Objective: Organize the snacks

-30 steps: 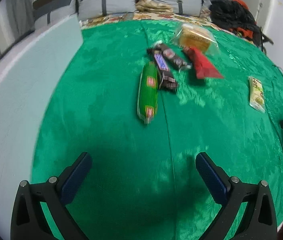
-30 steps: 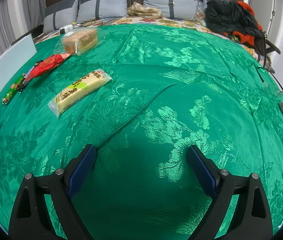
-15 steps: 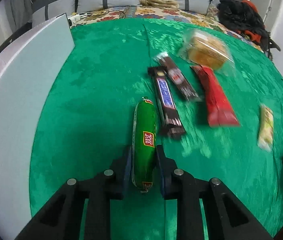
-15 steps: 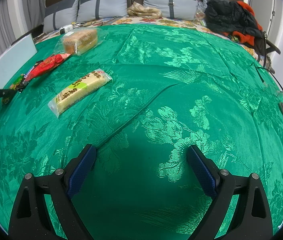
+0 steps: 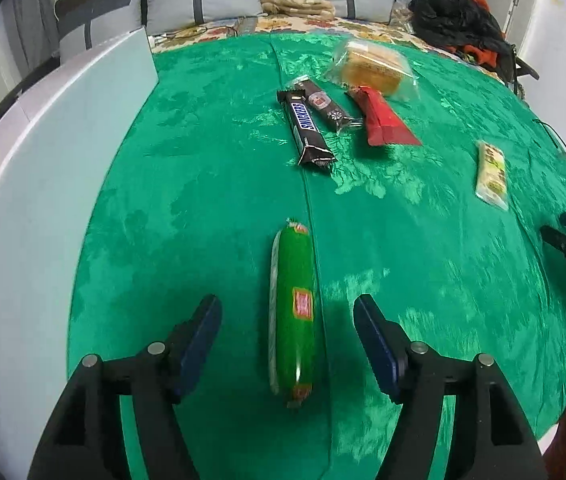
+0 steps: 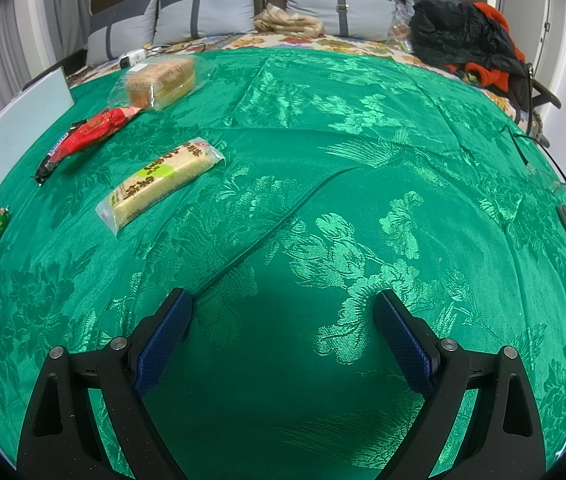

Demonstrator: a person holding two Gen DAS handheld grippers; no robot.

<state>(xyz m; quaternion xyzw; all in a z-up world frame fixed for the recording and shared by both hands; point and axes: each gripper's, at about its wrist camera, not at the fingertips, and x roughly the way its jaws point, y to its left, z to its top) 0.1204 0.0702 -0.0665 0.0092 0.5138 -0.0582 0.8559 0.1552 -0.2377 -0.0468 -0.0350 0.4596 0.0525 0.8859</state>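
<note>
Both jaws of the left hand-held gripper [image 5: 287, 334] are opening around the green sausage [image 5: 293, 312], pads clear; the right hand-held gripper [image 6: 283, 326] gapes empty.

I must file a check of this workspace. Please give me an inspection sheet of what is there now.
Surface: green cloth over a bed.
Job's things: green sausage lies between the left gripper pads, untouched; Snickers, dark bar, red pack, cake, yellow pack lie apart on the cloth.
Clutter: white board at the left edge.
Grippers: left jaws opening; right gripper open, empty.
Cables: thin cable at the right edge.
Surroundings: pillows, dark clothes.
</note>
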